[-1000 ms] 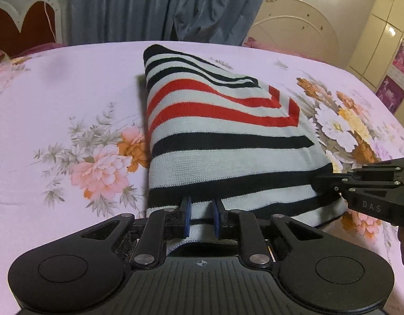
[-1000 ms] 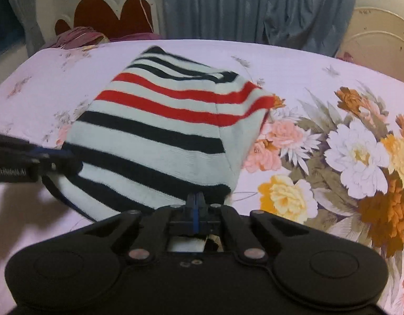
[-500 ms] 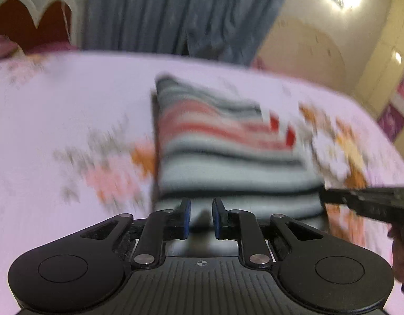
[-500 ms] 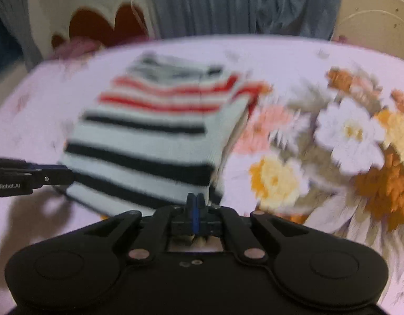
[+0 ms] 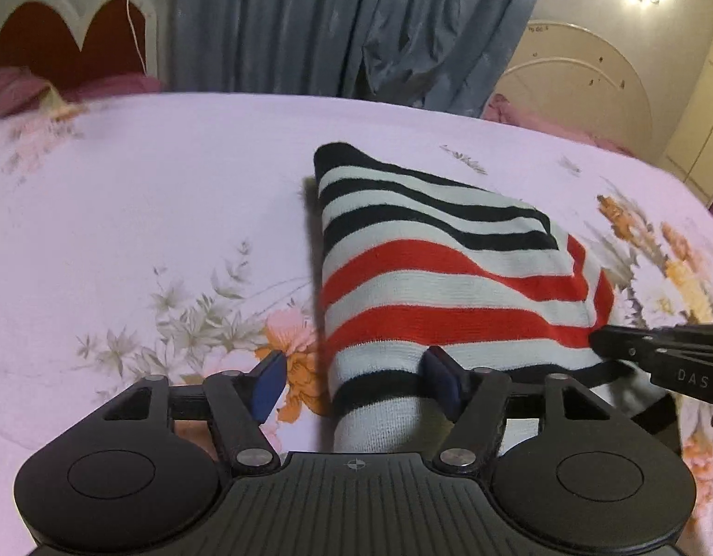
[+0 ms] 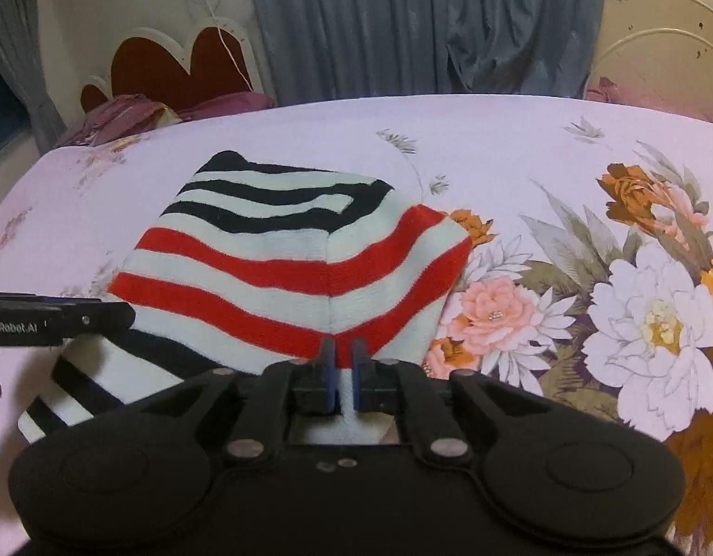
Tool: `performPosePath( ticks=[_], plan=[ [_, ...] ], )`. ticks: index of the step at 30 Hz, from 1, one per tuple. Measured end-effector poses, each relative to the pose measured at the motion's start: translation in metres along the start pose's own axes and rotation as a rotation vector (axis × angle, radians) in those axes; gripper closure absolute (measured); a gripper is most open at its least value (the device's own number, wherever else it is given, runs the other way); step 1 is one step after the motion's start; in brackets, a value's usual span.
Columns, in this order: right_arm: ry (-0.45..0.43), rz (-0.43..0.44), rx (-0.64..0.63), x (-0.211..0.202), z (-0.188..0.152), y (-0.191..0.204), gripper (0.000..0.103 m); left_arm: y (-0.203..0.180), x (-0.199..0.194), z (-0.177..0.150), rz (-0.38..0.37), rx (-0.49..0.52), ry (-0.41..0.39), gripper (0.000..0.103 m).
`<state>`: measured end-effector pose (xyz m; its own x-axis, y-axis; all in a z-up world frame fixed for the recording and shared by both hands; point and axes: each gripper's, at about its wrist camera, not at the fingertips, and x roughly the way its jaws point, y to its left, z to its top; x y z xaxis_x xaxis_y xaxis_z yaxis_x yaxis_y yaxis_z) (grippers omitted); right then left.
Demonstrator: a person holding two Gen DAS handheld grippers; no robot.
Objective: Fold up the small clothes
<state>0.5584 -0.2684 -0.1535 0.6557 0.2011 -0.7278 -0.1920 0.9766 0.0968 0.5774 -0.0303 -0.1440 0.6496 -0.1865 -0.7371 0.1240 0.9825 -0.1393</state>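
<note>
Your left tongs [image 5: 354, 387] are opening: the pads stand spread, and the near hem of the striped garment [image 5: 449, 278] passes between them. The right-hand pad [image 5: 442, 382] seems to touch the cloth; the other is clear of it.

Your right tongs [image 6: 341, 373] are nearly pressed together, pinching a white fold of the same hem between the blue pads.

The garment lies folded on the floral bedsheet [image 5: 148, 231], near edge lifted toward you, far end flat. A side flap is turned in along its right side.

Beyond the bed: grey-blue curtain [image 5: 356, 23], red scalloped headboard [image 5: 73, 41].

Risks, as judged:
- One side loose and one side pinched. Any pull from your right hand would probably skew the hem and drag the fold off square.
- The freed corner may sag or roll under, causing a crease.
- The knit looks soft; the turned-in flap could spring open if the piece is shifted.
</note>
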Motion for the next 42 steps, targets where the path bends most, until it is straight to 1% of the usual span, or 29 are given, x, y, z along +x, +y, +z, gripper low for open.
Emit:
performPosePath(
  ticks=[2, 6, 8, 9, 10, 12, 14, 15, 16, 17, 19, 21, 24, 25, 26, 27, 28, 30, 31, 33, 35, 37, 38, 42],
  plan=[
    [-0.002, -0.021, -0.018, 0.000, 0.000, 0.006, 0.100, -0.003, 0.000, 0.001, 0.006, 0.016, -0.003, 0.038],
    [0.005, -0.019, -0.013, -0.004, 0.004, 0.006, 0.100, 0.000, -0.009, 0.005, 0.021, 0.034, 0.000, 0.038],
    [-0.040, -0.010, 0.004, -0.020, 0.010, 0.004, 0.094, -0.004, -0.017, 0.008, 0.053, 0.053, 0.006, 0.038],
    [-0.072, -0.001, 0.014, -0.029, 0.012, 0.003, 0.088, -0.005, -0.022, 0.009, 0.062, 0.047, 0.007, 0.038],
    [-0.087, 0.012, 0.020, -0.035, 0.012, 0.003, 0.088, -0.006, -0.028, 0.010, 0.062, 0.042, -0.001, 0.038],
    [-0.073, 0.035, 0.016, -0.036, 0.013, 0.004, 0.087, -0.010, -0.034, 0.010, 0.055, 0.047, -0.014, 0.037],
    [-0.045, 0.041, 0.005, -0.031, 0.011, 0.007, 0.084, -0.011, -0.032, 0.008, 0.054, 0.051, -0.002, 0.037],
    [-0.030, 0.041, -0.004, -0.026, 0.009, 0.008, 0.077, -0.010, -0.029, 0.006, 0.053, 0.046, 0.001, 0.036],
    [-0.019, 0.034, -0.010, -0.022, 0.006, 0.010, 0.067, -0.009, -0.028, 0.004, 0.048, 0.033, 0.002, 0.030],
    [-0.007, 0.026, -0.019, -0.018, 0.003, 0.011, 0.065, -0.006, -0.026, 0.002, 0.048, 0.014, 0.005, 0.025],
    [-0.008, 0.010, -0.042, -0.014, -0.005, 0.015, 0.066, -0.003, -0.023, -0.003, 0.043, 0.007, 0.011, 0.025],
    [0.000, -0.025, -0.075, -0.010, -0.009, 0.018, 0.067, -0.006, -0.021, -0.006, 0.058, 0.026, 0.008, 0.021],
    [0.001, -0.035, -0.085, -0.009, -0.009, 0.020, 0.066, -0.009, -0.021, -0.004, 0.076, 0.033, 0.007, 0.020],
    [-0.003, -0.033, -0.074, -0.013, -0.008, 0.020, 0.068, -0.009, -0.025, -0.003, 0.076, 0.031, 0.002, 0.020],
    [-0.023, -0.020, -0.038, -0.021, -0.006, 0.016, 0.068, -0.010, -0.031, -0.002, 0.066, 0.032, -0.016, 0.020],
    [-0.055, 0.006, 0.010, -0.033, -0.005, 0.009, 0.065, -0.010, -0.037, -0.003, 0.046, 0.033, -0.036, 0.020],
    [-0.081, 0.036, 0.056, -0.042, -0.007, 0.000, 0.061, -0.009, -0.041, -0.003, 0.032, 0.030, -0.043, 0.020],
    [-0.098, 0.096, 0.151, -0.049, -0.013, -0.019, 0.058, -0.008, -0.041, -0.005, 0.029, 0.019, -0.034, 0.019],
    [-0.094, 0.127, 0.207, -0.048, -0.017, -0.030, 0.057, -0.006, -0.039, -0.006, 0.021, 0.011, -0.026, 0.019],
    [-0.052, 0.171, 0.315, -0.038, -0.025, -0.051, 0.054, -0.002, -0.035, -0.007, 0.003, -0.031, -0.002, 0.019],
    [-0.026, 0.212, 0.387, -0.028, -0.031, -0.064, 0.054, 0.000, -0.032, -0.007, -0.026, -0.061, 0.007, 0.019],
    [-0.002, 0.279, 0.462, -0.018, -0.037, -0.074, 0.053, 0.001, -0.028, -0.008, -0.061, -0.089, 0.023, 0.019],
    [0.009, 0.298, 0.495, -0.013, -0.040, -0.078, 0.053, 0.001, -0.026, -0.008, -0.074, -0.105, 0.032, 0.020],
    [0.014, 0.351, 0.561, -0.001, -0.047, -0.085, 0.043, 0.001, -0.012, -0.012, -0.096, -0.140, 0.078, 0.020]
  ],
)
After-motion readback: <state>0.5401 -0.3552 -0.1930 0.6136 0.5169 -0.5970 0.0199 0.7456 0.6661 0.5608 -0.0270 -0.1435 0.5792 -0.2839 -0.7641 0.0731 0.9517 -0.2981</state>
